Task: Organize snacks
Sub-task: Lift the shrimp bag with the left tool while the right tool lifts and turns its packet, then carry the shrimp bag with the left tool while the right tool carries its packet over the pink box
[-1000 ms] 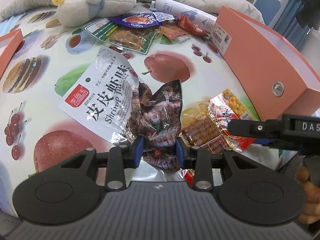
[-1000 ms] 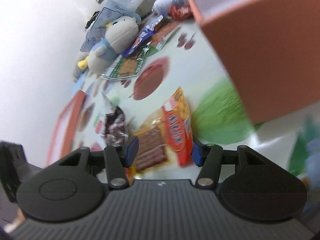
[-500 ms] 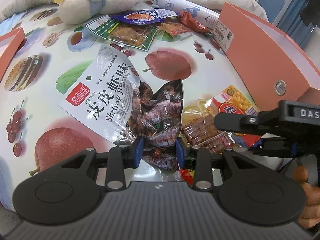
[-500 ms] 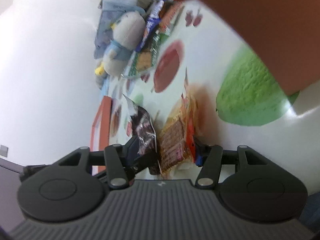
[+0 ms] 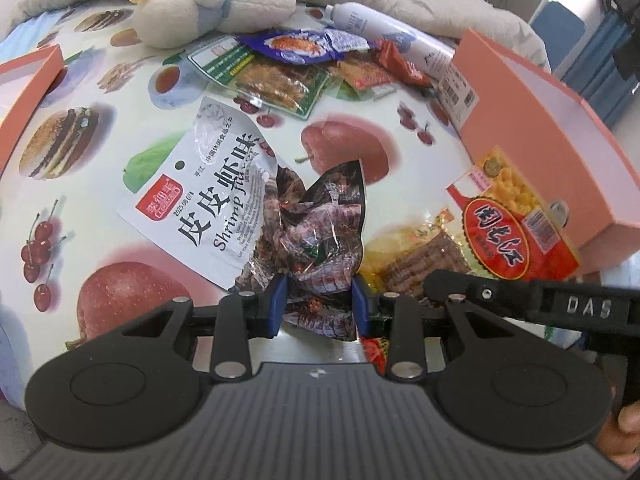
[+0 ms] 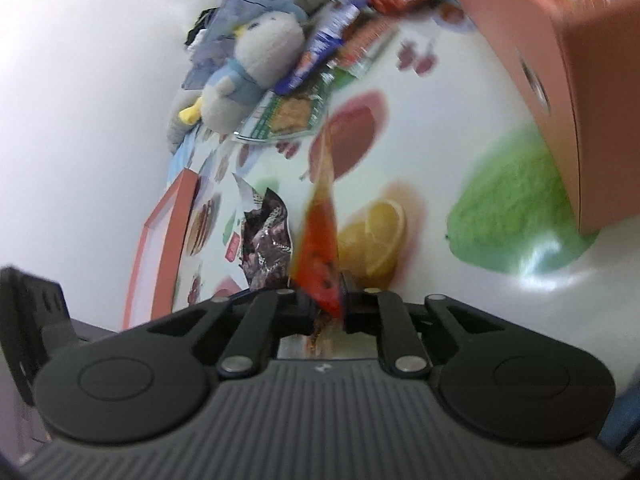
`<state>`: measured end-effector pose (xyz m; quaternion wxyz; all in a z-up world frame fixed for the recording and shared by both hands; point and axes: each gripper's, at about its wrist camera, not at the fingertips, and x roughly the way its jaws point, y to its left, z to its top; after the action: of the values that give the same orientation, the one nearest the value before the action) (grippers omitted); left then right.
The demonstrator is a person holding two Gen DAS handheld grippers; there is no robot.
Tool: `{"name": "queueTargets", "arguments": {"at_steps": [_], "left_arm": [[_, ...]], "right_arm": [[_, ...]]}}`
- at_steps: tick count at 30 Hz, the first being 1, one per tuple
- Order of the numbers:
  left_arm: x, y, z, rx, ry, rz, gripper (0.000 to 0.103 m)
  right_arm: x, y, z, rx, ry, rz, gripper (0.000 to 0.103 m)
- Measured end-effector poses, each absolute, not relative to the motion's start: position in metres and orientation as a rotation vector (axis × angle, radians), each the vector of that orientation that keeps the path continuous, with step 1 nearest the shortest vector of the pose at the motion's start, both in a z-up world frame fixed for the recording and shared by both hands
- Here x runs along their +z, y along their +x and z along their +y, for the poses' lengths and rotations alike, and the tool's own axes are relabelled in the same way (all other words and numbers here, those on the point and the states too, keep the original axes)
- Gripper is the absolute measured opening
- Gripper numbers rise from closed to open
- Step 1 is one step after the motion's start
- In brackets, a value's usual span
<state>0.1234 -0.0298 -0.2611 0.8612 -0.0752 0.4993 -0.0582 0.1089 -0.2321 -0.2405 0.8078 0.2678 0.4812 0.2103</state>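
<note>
My left gripper (image 5: 320,302) is shut on the near end of a dark crinkled snack packet (image 5: 320,224), which lies partly over a white shrimp-flavour bag (image 5: 208,200). My right gripper (image 6: 324,304) is closing tight on the corner of a red-orange snack packet (image 6: 320,240), and its pads press it. That packet hangs edge-on above the fruit-print tablecloth (image 6: 440,140). In the left wrist view the same packet (image 5: 504,232) leans by the orange box (image 5: 540,128), with a right gripper finger (image 5: 480,292) below it.
An orange box (image 6: 592,80) stands at the right and its lid (image 5: 24,92) lies at the far left. At the back are a plush toy (image 5: 208,4), a white bottle (image 5: 384,36) and a heap of several snack packets (image 5: 280,76).
The right gripper's jaws have shut on the red-orange packet and raised it off the cloth, turning it edge-on. The left gripper keeps its hold on the dark packet.
</note>
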Motion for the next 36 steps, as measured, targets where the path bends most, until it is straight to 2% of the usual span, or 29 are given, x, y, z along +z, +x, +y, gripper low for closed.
{"name": "queueTargets", "arguments": {"at_steps": [12,23,36], "left_arm": [[-0.227,0.138,-0.034,-0.137,-0.199,1.003,0.033],[-0.197,0.153,-0.036,-0.154,-0.237,0.948,0.031],[-0.129,0.182,-0.058,-0.231,-0.241,0.824,0.031]], "right_arm": [[-0.188,0.118,-0.214,0.388,0.26,0.935,0.009],[-0.157,0.131,-0.22,0.352,0.171,0.878,0.009],[-0.099,0.149,-0.243,0.305,0.1,0.74,0.009]]}}
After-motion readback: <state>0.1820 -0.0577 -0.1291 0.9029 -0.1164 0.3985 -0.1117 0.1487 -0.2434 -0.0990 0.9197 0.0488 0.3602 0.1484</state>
